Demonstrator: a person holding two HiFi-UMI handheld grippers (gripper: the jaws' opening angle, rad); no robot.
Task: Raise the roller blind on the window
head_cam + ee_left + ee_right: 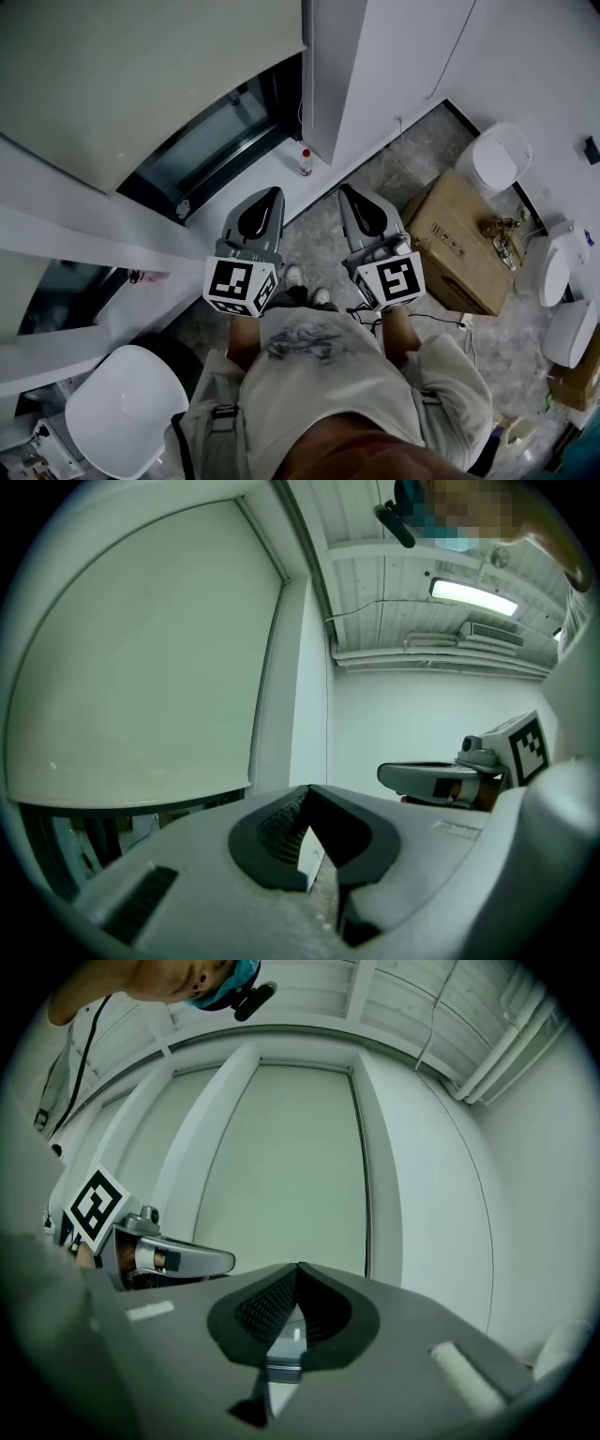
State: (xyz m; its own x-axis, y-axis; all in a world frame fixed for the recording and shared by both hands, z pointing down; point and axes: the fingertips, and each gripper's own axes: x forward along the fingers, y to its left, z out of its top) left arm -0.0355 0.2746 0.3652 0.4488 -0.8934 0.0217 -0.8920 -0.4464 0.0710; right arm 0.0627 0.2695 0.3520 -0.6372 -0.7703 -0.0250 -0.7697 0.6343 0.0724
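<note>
The pale roller blind (pixel 141 75) hangs low over the window, leaving a strip of dark glass (pixel 220 141) showing under its bottom edge. In the left gripper view the blind (pixel 131 658) fills the left side. It stands straight ahead in the right gripper view (pixel 291 1176). My left gripper (pixel 269 193) and right gripper (pixel 348 190) are held side by side in front of my chest, short of the window. They point toward it and touch nothing. Both are shut and empty, tips meeting (pixel 309 787) (pixel 300 1266). A thin cord (pixel 302 103) seems to hang at the blind's right edge.
A white sill (pixel 234 202) runs below the glass, and a small red-capped bottle (pixel 305 161) stands by the white pillar (pixel 333 66). To the right are a cardboard box (pixel 459 239) and white ceramic fixtures (pixel 502 155). A white round seat (pixel 127 408) is at lower left.
</note>
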